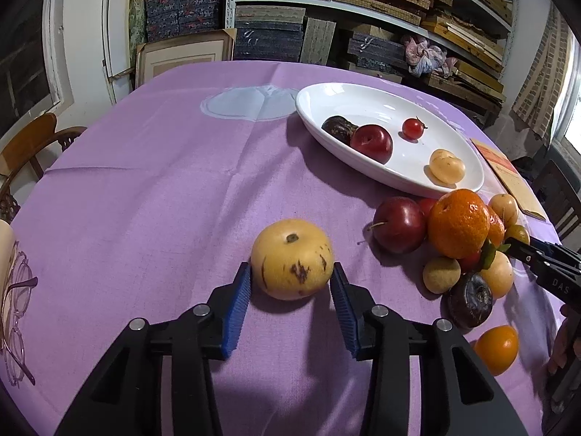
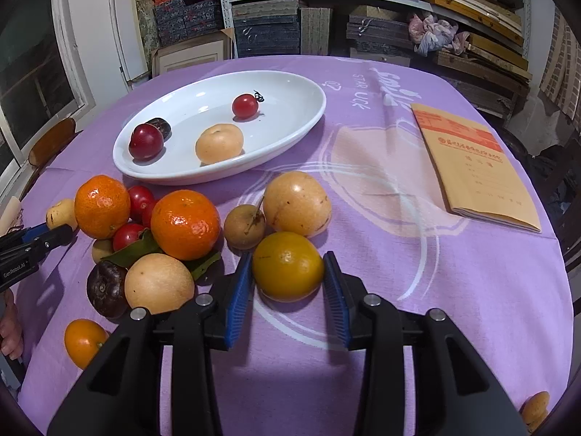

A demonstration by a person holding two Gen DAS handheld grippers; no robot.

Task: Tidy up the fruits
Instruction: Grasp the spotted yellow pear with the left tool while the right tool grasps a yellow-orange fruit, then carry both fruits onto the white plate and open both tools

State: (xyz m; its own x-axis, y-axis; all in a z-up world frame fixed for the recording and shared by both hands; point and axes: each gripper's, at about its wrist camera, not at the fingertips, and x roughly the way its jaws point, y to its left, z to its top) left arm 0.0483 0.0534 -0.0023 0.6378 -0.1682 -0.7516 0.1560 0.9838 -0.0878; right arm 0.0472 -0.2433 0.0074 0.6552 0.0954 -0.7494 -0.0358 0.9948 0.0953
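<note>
In the left wrist view my left gripper (image 1: 292,277) is shut on a spotted yellow fruit (image 1: 290,250) that rests on the purple cloth, with a blue pad against each side. In the right wrist view my right gripper (image 2: 288,279) is shut on a yellow-orange fruit (image 2: 287,261) at the near edge of a fruit pile. The pile holds mandarins (image 2: 185,223), red plums (image 1: 398,229), pale yellow fruits (image 2: 297,203) and a dark fruit (image 2: 107,289). A white oval plate (image 2: 290,109) behind it carries a red plum (image 2: 146,141), a dark fruit, a cherry tomato (image 2: 245,105) and a pale yellow fruit (image 2: 219,143).
A tan booklet (image 2: 475,167) lies to the right of the plate. Glasses (image 1: 16,290) lie at the table's left edge, near a wooden chair (image 1: 29,145). A small orange fruit (image 2: 84,341) sits apart near a person's hand (image 2: 11,323). Stacked shelves stand behind the table.
</note>
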